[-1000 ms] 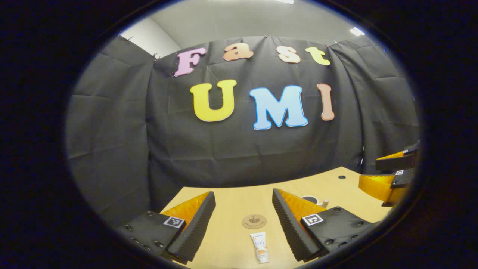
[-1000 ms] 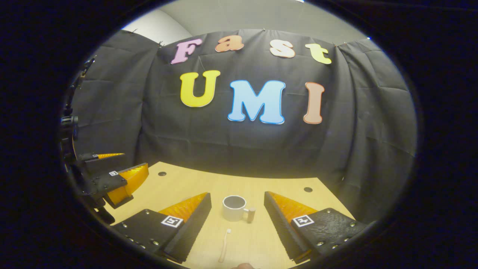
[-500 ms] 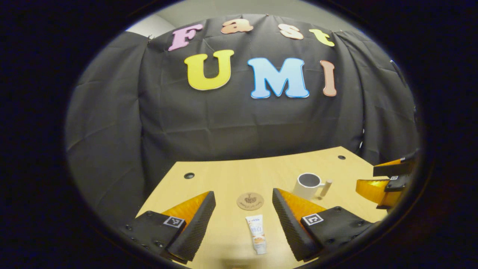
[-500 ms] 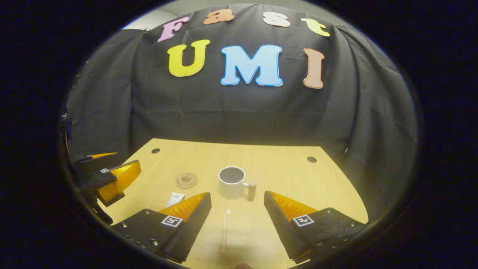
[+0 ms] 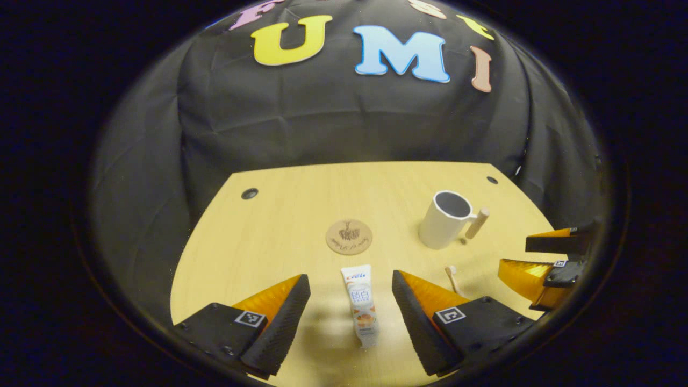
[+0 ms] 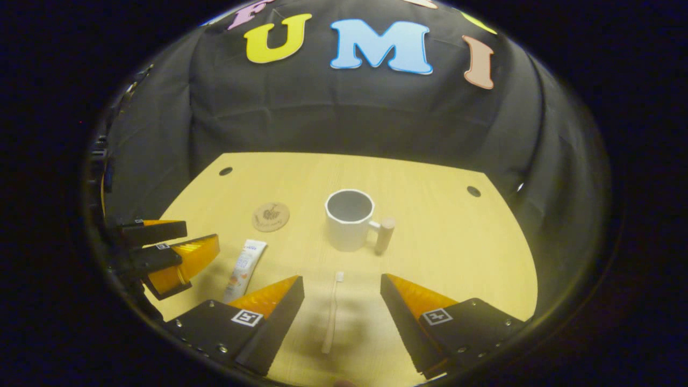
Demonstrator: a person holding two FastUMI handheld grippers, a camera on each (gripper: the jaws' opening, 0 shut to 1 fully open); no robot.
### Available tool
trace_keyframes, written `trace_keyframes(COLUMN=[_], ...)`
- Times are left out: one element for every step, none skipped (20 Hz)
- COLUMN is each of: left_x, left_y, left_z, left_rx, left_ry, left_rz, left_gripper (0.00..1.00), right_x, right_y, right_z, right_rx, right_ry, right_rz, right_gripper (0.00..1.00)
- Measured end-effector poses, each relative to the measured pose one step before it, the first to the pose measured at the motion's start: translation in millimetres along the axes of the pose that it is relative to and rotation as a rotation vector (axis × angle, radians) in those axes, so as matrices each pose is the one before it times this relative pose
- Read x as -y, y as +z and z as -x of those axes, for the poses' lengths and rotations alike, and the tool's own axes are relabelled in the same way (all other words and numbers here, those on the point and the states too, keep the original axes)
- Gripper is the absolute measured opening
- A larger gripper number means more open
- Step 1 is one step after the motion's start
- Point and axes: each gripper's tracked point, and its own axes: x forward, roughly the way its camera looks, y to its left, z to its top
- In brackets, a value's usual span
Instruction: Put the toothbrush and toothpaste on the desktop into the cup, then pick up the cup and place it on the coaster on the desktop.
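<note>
Left tongs point(image 5: 350, 312) hang released above the toothpaste point(image 5: 361, 304); right tongs point(image 6: 342, 317) hang released above the toothbrush point(image 6: 331, 312). On the wooden surface point(image 6: 457, 242), the empty cup point(image 6: 350, 219) stands beside the coaster point(image 6: 271, 216).

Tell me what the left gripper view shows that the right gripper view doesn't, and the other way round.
Left gripper view: the whole toothpaste tube lying between its open fingers, and the right gripper at the right edge. Right gripper view: the toothbrush full length between its open fingers, and the left gripper at the left edge. Shared: cup, coaster, desk.
</note>
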Motion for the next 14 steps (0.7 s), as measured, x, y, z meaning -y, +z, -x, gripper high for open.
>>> trace_keyframes(left_x=[-0.40, -1.19, -0.66, -0.97, -0.50, -1.62, -2.19, 0.47, 1.21, 0.93, 1.33, 1.83, 1.78, 2.86], left_y=[-7.88, -8.40, -7.01, -6.35, -5.58, -5.97, -5.75, -4.97, -3.59, -2.24, -1.95, -3.23, -1.50, -1.13], left_z=[-6.88, -4.16, -6.08, -5.35, -5.38, -5.57, -4.57, -4.85, -3.44, -2.79, -3.03, -2.98, -3.30, -4.50], left_rx=[-0.03533, -0.03475, -0.03159, -0.03003, -0.03132, -0.03064, -0.03395, -0.02853, -0.02383, -0.02055, -0.01981, -0.01919, -0.01816, -0.01439], left_ry=[-0.00157, 0.00462, -0.00047, -0.00082, 0.00062, 0.00105, 0.00522, -0.00355, -0.00503, -0.00549, -0.00075, -0.00480, -0.00263, -0.00368], left_rz=[0.00073, 0.00232, 0.00157, 0.00385, 0.00495, 0.00290, 0.00177, 0.00164, 0.00178, -0.00183, -0.00443, -0.00774, -0.00698, -0.00725], left_gripper=[0.99, 0.99, 0.99, 0.98, 0.98, 0.98, 0.99, 0.99, 0.99, 0.99, 0.99, 0.99, 0.99, 0.99], right_x=[-2.46, -2.08, -1.25, -0.40, 0.00, -0.66, -0.48, -2.21, -1.18, -0.40, 0.09, 0.26, -1.57, -0.85], right_y=[-5.46, -3.92, -4.79, -3.71, -4.88, -4.05, -5.69, -5.67, -6.23, -5.67, -6.10, -4.12, -2.96, -1.71], right_z=[-4.62, -4.96, -5.94, -4.34, -3.26, -4.70, -3.08, -3.77, -4.90, -5.52, -3.82, -4.51, -3.49, -2.36], right_rx=[-0.02480, -0.02190, -0.02402, -0.02537, -0.02500, -0.02609, -0.03025, -0.03237, -0.03086, -0.03325, -0.03506, -0.02746, -0.02620, -0.01889], right_ry=[0.00885, 0.00823, 0.00595, 0.00374, 0.00171, 0.00101, 0.00384, 0.00382, 0.00233, -0.00195, -0.00557, -0.00607, -0.00462, -0.00111], right_rz=[0.00293, -0.00100, -0.00175, -0.00310, -0.00477, -0.00679, -0.00797, -0.01010, -0.00926, -0.00624, 0.00046, -0.00211, -0.00495, -0.00299], right_gripper=[0.92, 0.92, 0.92, 0.92, 0.92, 0.92, 0.92, 0.92, 0.92, 0.92, 0.92, 0.92, 0.92, 0.92])
